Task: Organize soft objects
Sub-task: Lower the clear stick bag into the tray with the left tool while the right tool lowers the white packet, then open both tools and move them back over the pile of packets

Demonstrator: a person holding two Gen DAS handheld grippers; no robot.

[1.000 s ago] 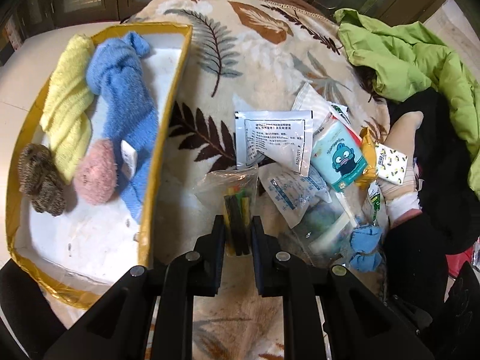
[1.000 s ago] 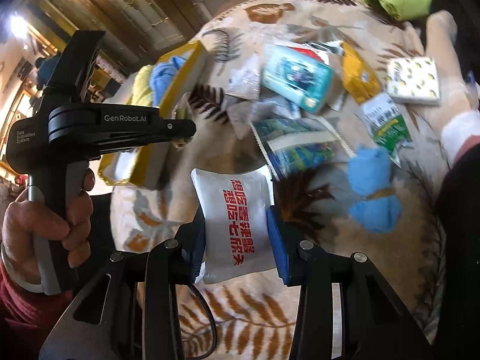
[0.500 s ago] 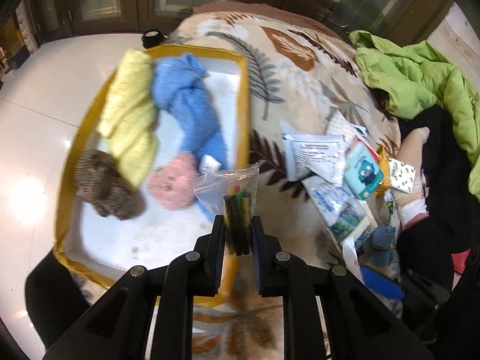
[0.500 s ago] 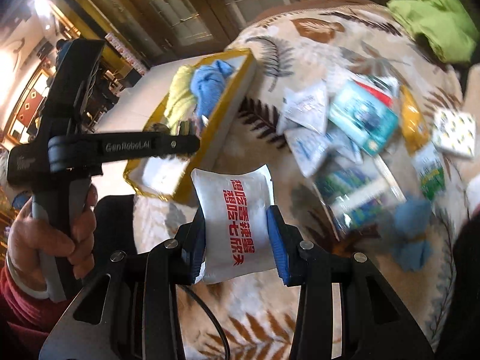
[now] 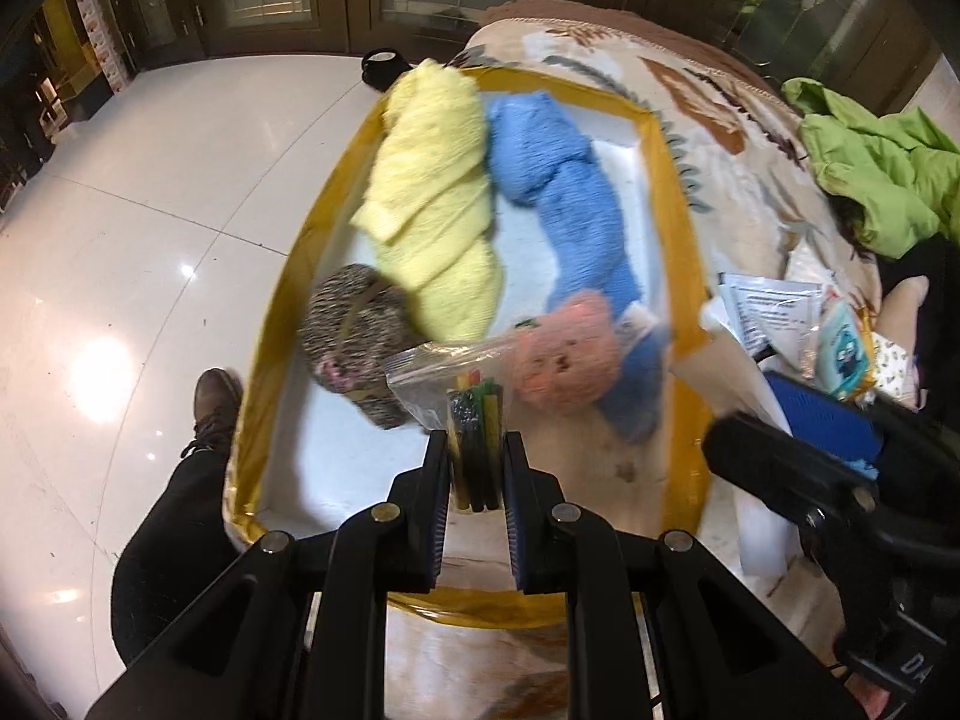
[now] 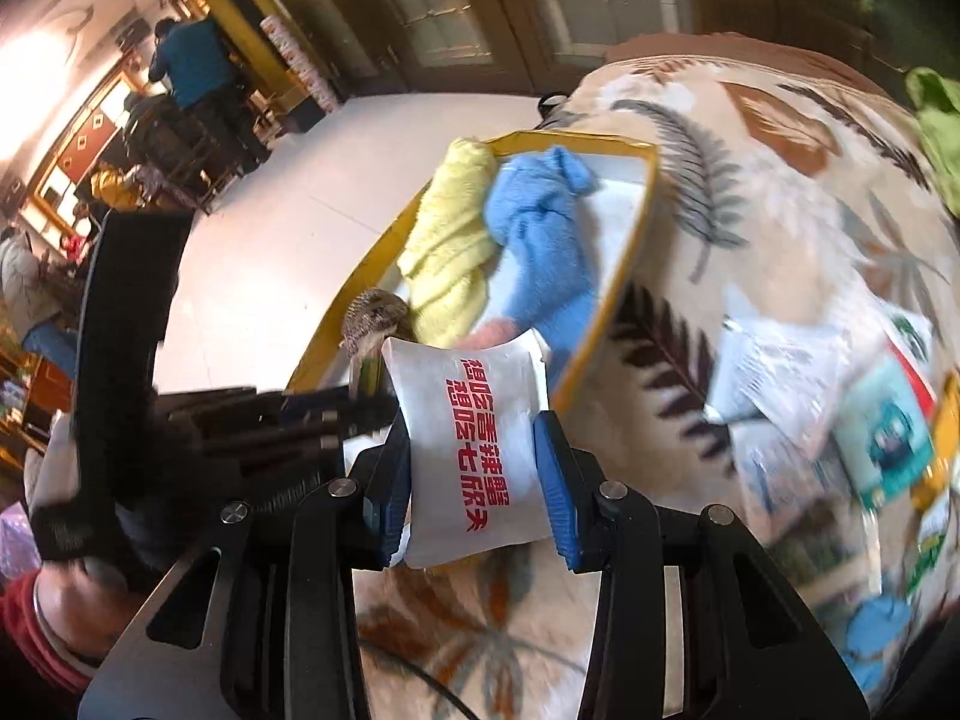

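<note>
My left gripper (image 5: 475,450) is shut on a clear zip bag of coloured sticks (image 5: 462,402), held above the near half of a gold-rimmed white tray (image 5: 678,228). In the tray lie a yellow towel (image 5: 432,204), a blue towel (image 5: 570,210), a pink fluffy piece (image 5: 570,360) and a speckled brown one (image 5: 354,324). My right gripper (image 6: 474,456) is shut on a white pillow pack with red writing (image 6: 474,444), just short of the tray's near right corner (image 6: 606,312). It also shows at the right of the left wrist view (image 5: 816,438).
The tray sits on a leaf-patterned blanket (image 6: 750,192) beside a glossy white floor (image 5: 150,180). Several packets (image 6: 840,396) and a blue cloth (image 6: 876,630) lie on the blanket to the right. A green jacket (image 5: 870,168) lies far right. A person's leg and shoe (image 5: 204,420) stand left of the tray.
Both grippers swung left toward the tray with their loads. The zip bag went from over the blanket to above the tray. The white pack came up to the tray's corner.
</note>
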